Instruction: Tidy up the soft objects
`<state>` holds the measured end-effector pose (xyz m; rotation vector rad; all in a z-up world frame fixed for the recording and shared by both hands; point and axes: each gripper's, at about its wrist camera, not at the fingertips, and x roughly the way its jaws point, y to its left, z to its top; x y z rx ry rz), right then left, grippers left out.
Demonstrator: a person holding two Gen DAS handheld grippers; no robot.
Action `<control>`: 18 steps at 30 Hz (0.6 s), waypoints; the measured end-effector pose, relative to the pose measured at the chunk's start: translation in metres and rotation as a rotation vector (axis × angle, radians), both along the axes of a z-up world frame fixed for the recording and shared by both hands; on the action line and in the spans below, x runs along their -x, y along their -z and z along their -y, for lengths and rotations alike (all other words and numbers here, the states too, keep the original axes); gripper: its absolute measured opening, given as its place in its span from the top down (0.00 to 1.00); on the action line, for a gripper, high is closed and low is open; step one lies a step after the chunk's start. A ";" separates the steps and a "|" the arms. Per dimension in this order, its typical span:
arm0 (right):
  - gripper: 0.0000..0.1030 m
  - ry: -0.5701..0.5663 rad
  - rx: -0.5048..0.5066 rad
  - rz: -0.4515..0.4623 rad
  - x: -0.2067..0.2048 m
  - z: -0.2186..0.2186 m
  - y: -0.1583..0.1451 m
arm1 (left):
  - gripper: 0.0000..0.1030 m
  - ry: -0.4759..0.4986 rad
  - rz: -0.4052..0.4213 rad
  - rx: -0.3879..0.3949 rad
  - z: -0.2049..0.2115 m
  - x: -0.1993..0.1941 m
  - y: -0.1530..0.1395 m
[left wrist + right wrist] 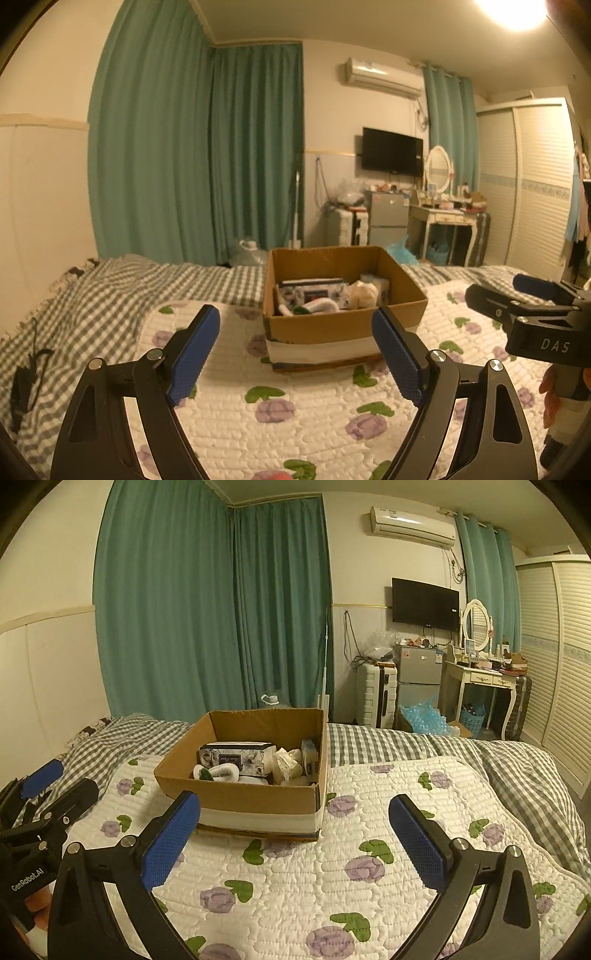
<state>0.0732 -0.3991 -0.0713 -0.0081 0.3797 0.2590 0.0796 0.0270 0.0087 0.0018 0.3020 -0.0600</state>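
A brown cardboard box (332, 323) (236, 797) stands on the white floral quilt (295, 402) (332, 867) on the bed. Inside it lie a floral tissue pack (236, 757), a cream soft bundle (286, 766) and a white-and-green soft item (218, 773). My left gripper (295, 354) is open and empty, held above the quilt just short of the box. My right gripper (295, 834) is open and empty, to the right of the box front. Each gripper shows at the edge of the other's view: the right one (517, 306), the left one (37, 797).
A grey-checked blanket (110, 295) (480, 753) covers the bed around the quilt. A black cable (26, 376) lies at the left edge. Beyond the bed are green curtains (221, 609), a suitcase (376, 694), a small fridge (419, 675), a dressing table (480, 679) and a wardrobe (554, 646).
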 end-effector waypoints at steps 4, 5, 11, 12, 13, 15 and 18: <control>0.00 0.001 0.007 0.004 0.001 -0.003 0.000 | 0.17 0.004 0.004 0.006 -0.002 0.001 0.000; 0.00 0.000 0.007 0.003 0.001 -0.003 0.000 | 0.17 0.004 0.004 0.005 -0.001 0.001 0.000; 0.00 -0.003 0.014 0.004 0.000 -0.005 0.001 | 0.17 0.002 0.007 0.006 -0.002 0.002 -0.002; 0.00 -0.002 0.015 0.005 0.000 -0.005 0.001 | 0.17 0.002 0.007 0.006 -0.002 0.002 -0.002; 0.00 -0.002 0.014 0.005 0.001 -0.005 0.001 | 0.17 0.002 0.007 0.008 -0.002 0.002 -0.002; 0.00 -0.003 0.016 0.004 0.000 -0.005 0.001 | 0.17 0.003 0.006 0.009 -0.003 0.002 -0.003; 0.00 -0.004 0.014 0.004 0.000 -0.005 0.001 | 0.17 0.001 0.008 0.007 -0.003 0.003 -0.003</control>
